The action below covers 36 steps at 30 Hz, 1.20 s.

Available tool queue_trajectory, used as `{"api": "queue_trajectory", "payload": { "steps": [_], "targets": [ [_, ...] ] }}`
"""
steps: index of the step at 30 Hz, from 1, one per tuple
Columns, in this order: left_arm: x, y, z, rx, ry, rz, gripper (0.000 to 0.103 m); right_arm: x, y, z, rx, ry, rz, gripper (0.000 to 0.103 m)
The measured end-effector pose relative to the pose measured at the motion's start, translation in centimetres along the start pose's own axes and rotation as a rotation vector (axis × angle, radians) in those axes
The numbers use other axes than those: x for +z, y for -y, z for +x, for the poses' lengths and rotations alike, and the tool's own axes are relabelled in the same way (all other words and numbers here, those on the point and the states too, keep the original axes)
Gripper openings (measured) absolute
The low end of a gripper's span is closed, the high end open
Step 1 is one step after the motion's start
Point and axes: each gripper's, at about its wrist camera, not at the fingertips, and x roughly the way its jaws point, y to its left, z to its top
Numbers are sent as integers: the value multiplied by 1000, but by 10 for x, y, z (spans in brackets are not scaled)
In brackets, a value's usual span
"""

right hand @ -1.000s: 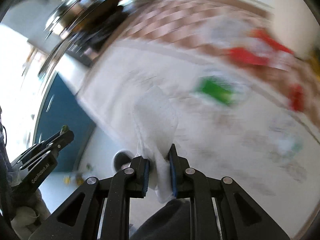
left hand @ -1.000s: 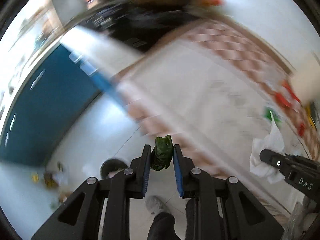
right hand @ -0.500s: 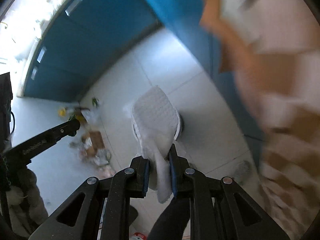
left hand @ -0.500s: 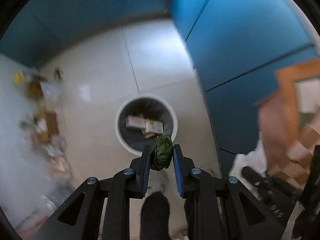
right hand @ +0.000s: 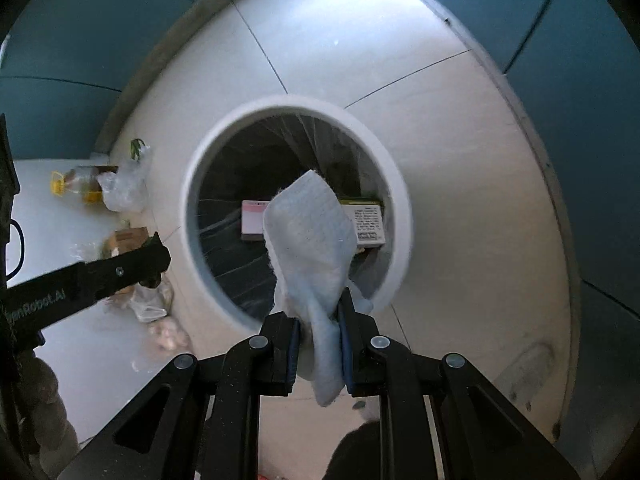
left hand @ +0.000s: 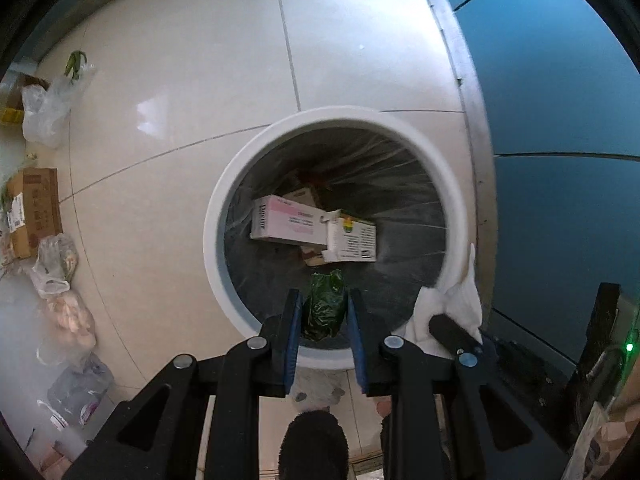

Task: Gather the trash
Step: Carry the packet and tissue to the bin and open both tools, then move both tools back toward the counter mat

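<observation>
Gripper on our left [left hand: 322, 312] hangs over the near edge of the white bin [left hand: 224, 184], pointing steeply down into it, with a crumpled green wrapper [left hand: 323, 306] between its blue pads. Its jaws have just been opening a little; a thin gap shows on the wrapper's right side, so we judge the hold is loosening and the wrapper is about to drop, though it has not left the pads.

Inside the bin, on the clear liner, lie a pink-and-white carton [left hand: 286, 222] and a green-topped box [left hand: 352, 240], so some trash is already in.

Our right gripper [right hand: 318, 340], also above the bin's near edge, is clenched on a white paper towel [right hand: 310, 232] that stands up over the bin's mouth and hides part of the cartons.

Left of the bin, bags and a cardboard box [left hand: 34, 210] sit on the floor; whether they count as trash to collect we cannot tell. As we judge it, both pieces have reached the bin and only the release is left for them.
</observation>
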Motion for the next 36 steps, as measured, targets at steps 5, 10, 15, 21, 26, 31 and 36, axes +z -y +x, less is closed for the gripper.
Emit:
{"api": "queue_trajectory", "payload": {
  "steps": [5,10,15,21,26,31,36],
  "targets": [
    [2,-12,5,-14,-4,-18,27,12,-1,37,-20,-19,-21,22],
    [0,-17,-9,63,73,-17,91,11,-3,49,-60,-44,-40,62],
    [-8,-27,-26,155,118,-16,103,10,-14,43,-92,-32,-65,97],
    [-24,-26,-53,237,191,-2,103,5,-27,21,-167,-4,-108,103],
    [-43,-28,-81,271,223,-20,103,-3,-34,-10,-201,29,-129,103],
    [-68,-23,-122,298,247,-27,103,-16,-45,-62,-232,60,-144,103],
    [-104,-10,-176,308,275,-11,103,-35,-57,-129,-230,80,-146,103]
  ]
}}
